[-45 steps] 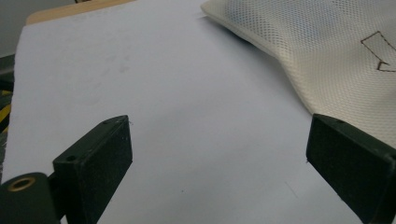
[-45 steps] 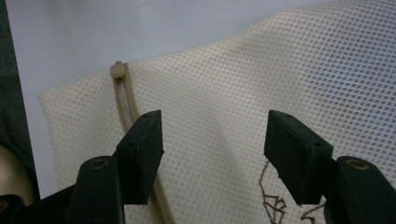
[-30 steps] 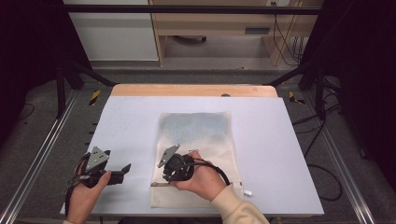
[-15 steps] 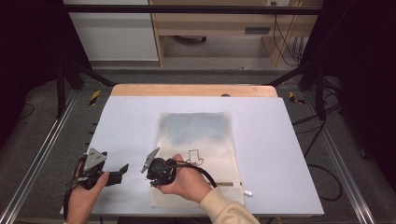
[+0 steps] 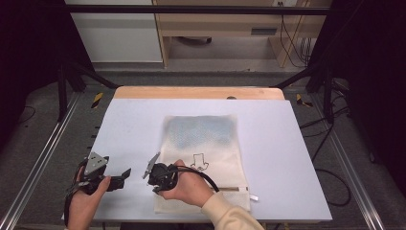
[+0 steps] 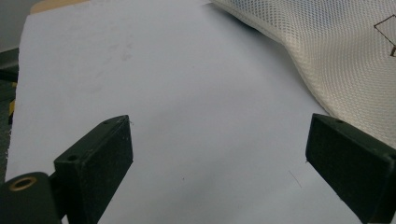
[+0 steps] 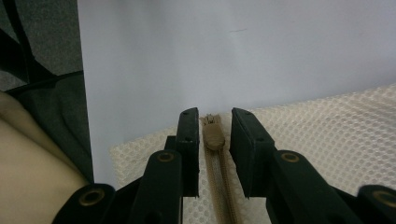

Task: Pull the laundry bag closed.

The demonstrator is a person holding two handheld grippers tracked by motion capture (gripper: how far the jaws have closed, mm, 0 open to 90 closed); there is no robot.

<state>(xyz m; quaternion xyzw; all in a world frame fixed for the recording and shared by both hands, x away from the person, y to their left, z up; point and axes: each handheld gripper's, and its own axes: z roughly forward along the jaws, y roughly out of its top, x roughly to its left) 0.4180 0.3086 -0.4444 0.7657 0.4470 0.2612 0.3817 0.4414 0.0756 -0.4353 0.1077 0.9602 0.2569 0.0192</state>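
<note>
Right gripper [image 7: 212, 128] low over mesh bag [image 5: 206, 143] – narrow gap astride zipper pull [image 7: 214, 135]; left gripper [image 6: 219, 154] wide.

**Mesh bag flat on the table**

A cream mesh bag [image 5: 203, 153] lies flat on the white table [image 5: 287, 143], lengthwise away from the near edge and slightly toward it. An arrow outline marks its middle. A tan zipper [image 7: 219, 177] runs across its near end, with the slider [image 7: 214, 135] at the bag's left corner.
</note>
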